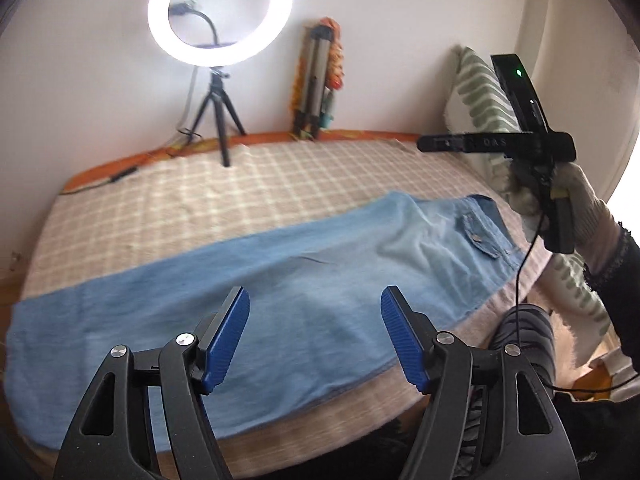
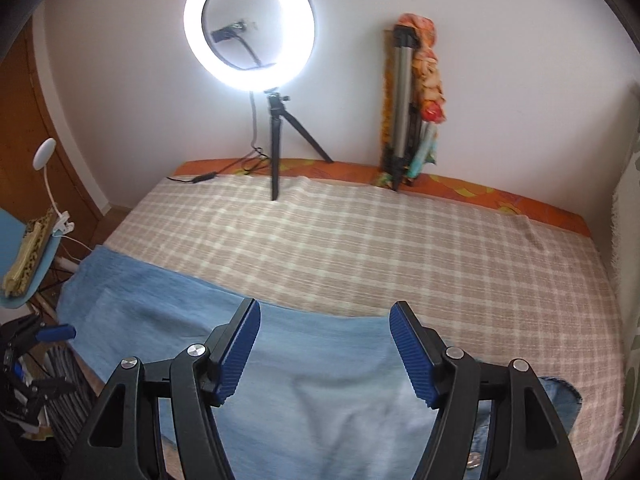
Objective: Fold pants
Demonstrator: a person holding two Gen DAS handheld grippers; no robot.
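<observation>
Light blue denim pants (image 1: 280,280) lie flat along the near edge of the bed's checked blanket (image 1: 180,200), legs to the left, waist and a buttoned back pocket (image 1: 484,236) to the right. My left gripper (image 1: 315,292) hovers open above the legs, with nothing between its blue pads. My right gripper (image 2: 326,304) is open too, raised over the seat of the pants (image 2: 320,380), and holds nothing. In the left wrist view a gloved hand (image 1: 580,208) holds the right gripper's body above the waist end. A blue pad of the left gripper (image 2: 56,333) shows at the far left edge.
A lit ring light on a small tripod (image 2: 248,28) stands on the bed's far side, its cable (image 2: 200,178) trailing left. A folded tripod with patterned cloth (image 2: 404,120) leans on the wall. A striped pillow (image 1: 476,92) lies at the right. A blue chair (image 2: 24,264) stands left.
</observation>
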